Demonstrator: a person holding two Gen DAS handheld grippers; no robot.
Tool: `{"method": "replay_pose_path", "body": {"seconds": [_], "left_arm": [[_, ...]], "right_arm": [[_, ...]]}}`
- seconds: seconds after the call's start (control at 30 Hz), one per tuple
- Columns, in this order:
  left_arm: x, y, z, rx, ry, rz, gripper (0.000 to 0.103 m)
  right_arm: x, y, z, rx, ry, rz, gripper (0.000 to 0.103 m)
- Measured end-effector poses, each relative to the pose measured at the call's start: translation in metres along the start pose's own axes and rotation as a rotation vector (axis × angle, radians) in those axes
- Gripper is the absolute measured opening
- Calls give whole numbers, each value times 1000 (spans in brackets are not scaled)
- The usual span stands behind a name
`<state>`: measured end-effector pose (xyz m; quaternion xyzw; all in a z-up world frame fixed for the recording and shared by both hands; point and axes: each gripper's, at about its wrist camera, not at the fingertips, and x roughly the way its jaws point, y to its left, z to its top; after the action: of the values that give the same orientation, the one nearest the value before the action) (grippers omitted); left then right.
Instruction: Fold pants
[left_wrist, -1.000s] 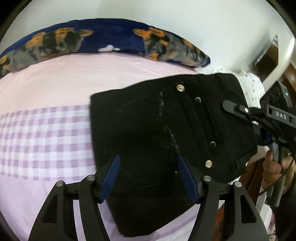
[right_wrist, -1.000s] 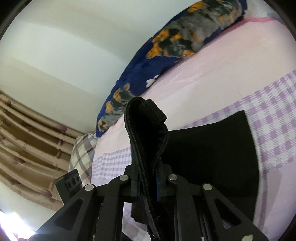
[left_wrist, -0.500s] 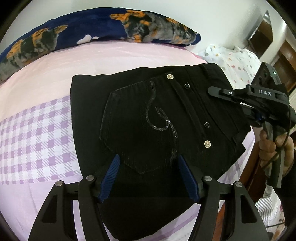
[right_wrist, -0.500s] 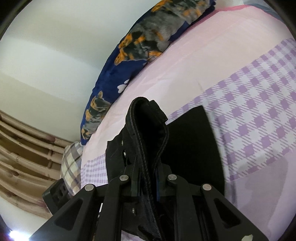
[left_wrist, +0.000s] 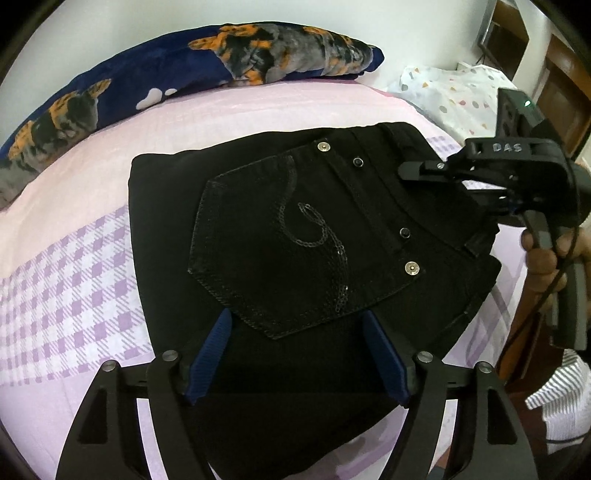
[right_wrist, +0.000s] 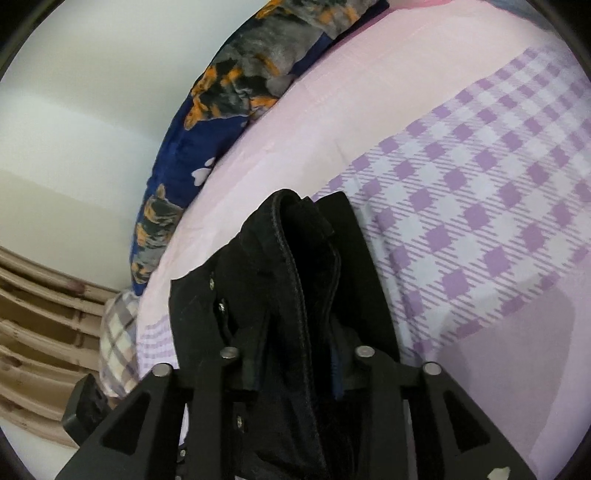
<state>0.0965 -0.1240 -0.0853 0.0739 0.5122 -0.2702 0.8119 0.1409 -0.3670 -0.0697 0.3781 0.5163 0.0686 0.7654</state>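
Note:
Black pants (left_wrist: 295, 240) lie folded into a thick stack on the bed, back pocket with its sequin swirl facing up. My left gripper (left_wrist: 297, 317) hovers over the near edge of the stack, its blue pads (left_wrist: 218, 343) wide apart and still opening, touching nothing. At the right, my right gripper (left_wrist: 436, 181) reaches onto the waistband corner, a hand (left_wrist: 543, 258) on its handle. In the right wrist view the waistband fold (right_wrist: 291, 251) stands upright between the fingers of the right gripper (right_wrist: 295, 358). Those jaws are opening and no longer pinch the cloth.
The bed sheet (left_wrist: 74, 277) is pink with a purple check band. A navy blanket with dog prints (left_wrist: 184, 62) runs along the far wall. A white spotted pillow (left_wrist: 454, 96) lies at the back right, a plaid pillow (right_wrist: 118, 332) and slatted headboard (right_wrist: 37, 295) to the right wrist view's left.
The right gripper came down with the waistband, laying it on the stack, and its jaws have spread apart. The left gripper shifted over the folded pants and opened a little wider.

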Motion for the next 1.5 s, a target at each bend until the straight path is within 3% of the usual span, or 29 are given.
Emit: {"method": "replay_pose_path", "body": {"seconds": [0.2, 0.4, 0.53, 0.7, 1.0, 1.33, 1.43, 1.5], "left_arm": [[-2, 0, 0, 0, -3, 8, 75], [-9, 2, 1, -25, 9, -8, 75], [-28, 1, -8, 15, -24, 13, 75], [-47, 3, -21, 58, -57, 38, 75], [-49, 18, -33, 27, -34, 25, 75], [-41, 0, -35, 107, 1, -27, 75], [-34, -7, -35, 134, 11, -9, 75], [-32, -8, -34, 138, 7, -2, 75]], "right_arm": [[-32, 5, -13, 13, -42, -33, 34], [-72, 5, -34, 59, -81, -7, 34], [-82, 4, -50, 87, -68, 4, 34], [-77, -2, -61, 137, -43, 21, 34], [-59, -10, -59, 161, -13, -18, 34], [-58, -13, -60, 183, -10, -9, 34], [-54, -9, -55, 173, -9, -15, 38], [-54, -4, -55, 160, -18, -17, 34]]}}
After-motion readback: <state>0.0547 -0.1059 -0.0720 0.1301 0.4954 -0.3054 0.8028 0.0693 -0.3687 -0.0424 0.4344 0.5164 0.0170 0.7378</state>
